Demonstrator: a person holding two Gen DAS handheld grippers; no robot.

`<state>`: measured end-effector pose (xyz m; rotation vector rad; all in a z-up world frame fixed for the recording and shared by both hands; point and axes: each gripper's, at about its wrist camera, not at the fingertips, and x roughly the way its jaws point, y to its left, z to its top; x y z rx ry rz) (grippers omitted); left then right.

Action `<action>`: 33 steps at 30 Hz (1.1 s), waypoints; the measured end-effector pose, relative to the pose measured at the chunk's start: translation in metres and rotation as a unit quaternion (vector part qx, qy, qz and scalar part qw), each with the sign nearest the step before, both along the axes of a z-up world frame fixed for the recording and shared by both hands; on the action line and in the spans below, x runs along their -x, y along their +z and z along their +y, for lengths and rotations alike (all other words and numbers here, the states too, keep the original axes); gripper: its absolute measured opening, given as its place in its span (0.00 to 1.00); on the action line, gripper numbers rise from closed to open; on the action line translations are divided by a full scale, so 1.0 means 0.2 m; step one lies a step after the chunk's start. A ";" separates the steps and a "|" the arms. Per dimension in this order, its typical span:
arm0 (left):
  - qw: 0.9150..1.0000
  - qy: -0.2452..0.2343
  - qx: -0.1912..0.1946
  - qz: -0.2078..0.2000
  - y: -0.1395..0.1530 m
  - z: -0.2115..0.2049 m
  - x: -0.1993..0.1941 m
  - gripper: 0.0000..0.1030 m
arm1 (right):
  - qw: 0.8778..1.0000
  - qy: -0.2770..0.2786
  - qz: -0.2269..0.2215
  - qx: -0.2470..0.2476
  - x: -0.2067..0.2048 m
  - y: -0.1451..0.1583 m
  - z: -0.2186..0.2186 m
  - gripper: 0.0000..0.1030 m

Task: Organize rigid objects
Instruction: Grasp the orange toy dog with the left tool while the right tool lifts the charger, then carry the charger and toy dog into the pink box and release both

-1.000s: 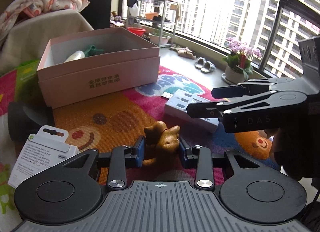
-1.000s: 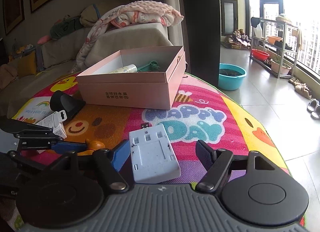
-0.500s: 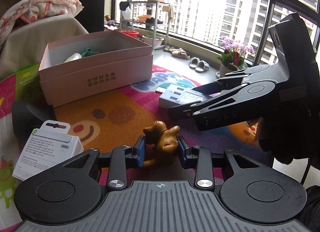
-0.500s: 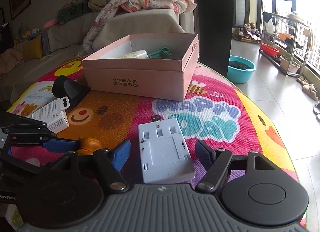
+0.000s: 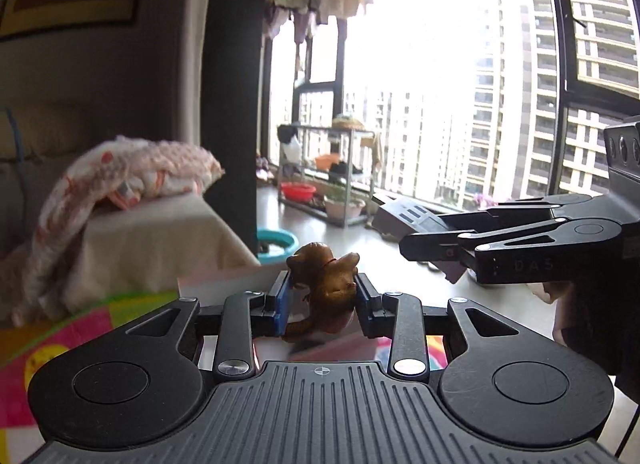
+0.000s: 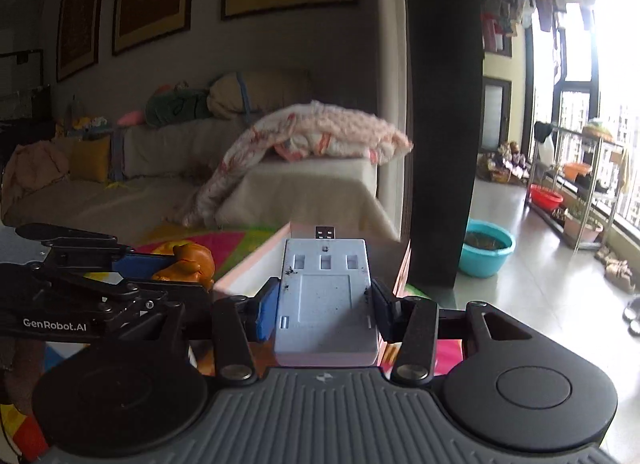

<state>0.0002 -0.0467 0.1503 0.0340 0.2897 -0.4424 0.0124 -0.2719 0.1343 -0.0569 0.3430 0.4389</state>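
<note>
My left gripper point(image 5: 322, 298) is shut on a small brown animal figurine point(image 5: 324, 290) and holds it in the air above the pink box point(image 5: 228, 284), whose far rim shows behind it. My right gripper point(image 6: 325, 304) is shut on a white USB charger block point(image 6: 326, 292), lifted over the pink box's rim point(image 6: 256, 264). In the right wrist view the left gripper point(image 6: 160, 264) with the figurine point(image 6: 190, 260) is to the left. In the left wrist view the right gripper point(image 5: 432, 240) holds the charger point(image 5: 404, 217) at the right. The box's inside is hidden.
The colourful play mat point(image 5: 60, 328) lies under the box. A sofa with a pink blanket point(image 6: 312, 135) stands behind. A dark pillar point(image 6: 440, 103), a teal basin point(image 6: 486, 252) and a metal rack point(image 6: 576, 183) stand on the floor at the right by the window.
Both grippers have lifted off the mat and tilted upward. The right gripper closed on the charger and raised it. The left gripper carried the figurine up over the box.
</note>
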 end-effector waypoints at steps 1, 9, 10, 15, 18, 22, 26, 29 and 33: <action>1.000 0.010 0.010 -0.017 0.07 0.01 -0.06 0.36 | 1.000 -0.005 -0.022 -0.002 -0.04 0.07 0.01 0.46; 0.997 0.037 0.029 0.054 0.00 -0.01 -0.63 0.36 | 0.999 -0.028 0.042 0.010 -0.55 0.01 0.22 0.46; 0.997 0.033 0.025 0.069 -0.05 -0.02 -0.67 0.36 | 0.998 -0.029 0.045 0.028 -0.56 -0.06 0.25 0.46; 0.993 0.028 0.007 0.115 -0.27 -0.02 -0.78 0.36 | 0.993 -0.009 0.065 0.094 -0.60 -0.32 0.37 0.46; 0.991 0.029 0.008 0.133 -0.33 -0.02 -0.84 0.36 | 0.991 -0.001 0.082 0.110 -0.63 -0.40 0.41 0.46; 0.988 0.035 0.010 0.149 -0.38 0.00 -0.90 0.36 | 0.987 0.004 0.110 0.115 -0.69 -0.47 0.42 0.46; 0.985 0.044 0.006 0.164 -0.42 0.01 -0.92 0.36 | 0.990 0.005 0.107 0.092 -0.67 -0.48 0.39 0.60; 0.981 0.038 0.009 0.188 -0.46 0.02 -0.94 0.28 | 0.993 -0.006 0.090 0.074 -0.60 -0.46 0.35 0.65; 0.985 0.046 0.008 0.164 -0.47 0.02 -0.91 0.29 | 0.996 -0.014 0.072 0.057 -0.48 -0.45 0.29 0.67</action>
